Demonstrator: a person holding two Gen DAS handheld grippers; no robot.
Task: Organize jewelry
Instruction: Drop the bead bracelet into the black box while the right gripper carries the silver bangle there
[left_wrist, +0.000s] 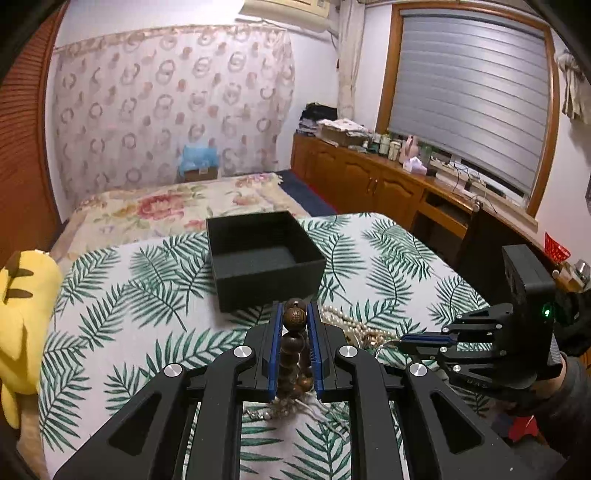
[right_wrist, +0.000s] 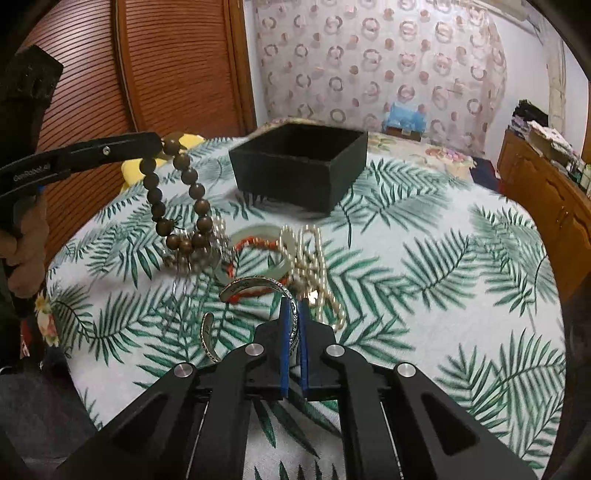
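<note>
My left gripper (left_wrist: 294, 317) is shut on a brown wooden bead bracelet (left_wrist: 294, 345), which hangs as a loop (right_wrist: 177, 199) above the table in the right wrist view. My right gripper (right_wrist: 294, 314) is shut on the rim of a silver cuff bracelet (right_wrist: 255, 286) lying on the leaf-print tablecloth (right_wrist: 424, 266). A pearl strand (right_wrist: 314, 258), a pale jade bangle (right_wrist: 258, 236) and a red coral bracelet (right_wrist: 255, 243) lie in a heap just beyond it. An open black box (left_wrist: 264, 254) stands empty farther back.
A yellow plush toy (left_wrist: 26, 306) sits at the table's left edge. Behind the table lie a flower-patterned bed (left_wrist: 177, 206) and a wooden sideboard (left_wrist: 369, 173) with clutter under the window. A wooden slatted door (right_wrist: 166, 66) stands left.
</note>
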